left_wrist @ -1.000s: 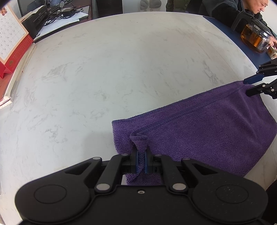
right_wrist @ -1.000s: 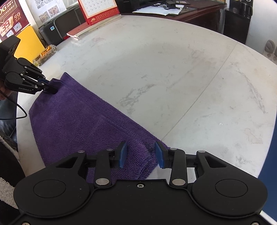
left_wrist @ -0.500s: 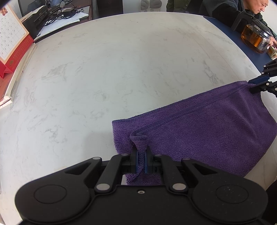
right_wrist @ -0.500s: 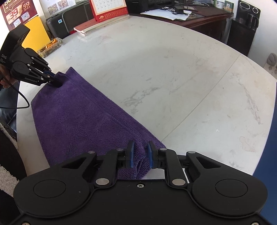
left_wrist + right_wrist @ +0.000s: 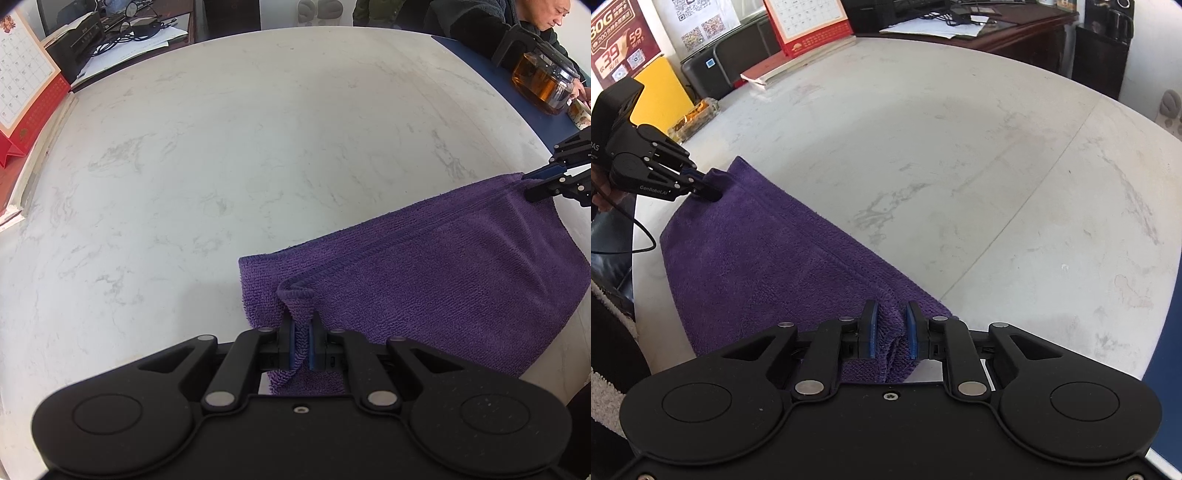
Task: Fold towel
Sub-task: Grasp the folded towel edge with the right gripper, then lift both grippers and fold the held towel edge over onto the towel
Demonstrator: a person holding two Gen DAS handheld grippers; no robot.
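White marble tabletop [image 5: 229, 155], far half bare. I've got the folded purple towel [image 5: 443, 273] at its near edge: left tool [image 5: 302, 341] pinching one corner, right tool [image 5: 891, 334] just closed on the other.

One towel [image 5: 443, 273] (purple), two grippers

Pale marbled bench [image 5: 229, 155] filling most of both views, seamed diagonally at right. Red desk calendar [image 5: 809, 26] at upper centre, dark wooden desk [image 5: 1015, 40] with papers upper right, yellow panel [image 5: 663, 92] and printed posters [image 5: 617, 48] upper left. Even daylight.
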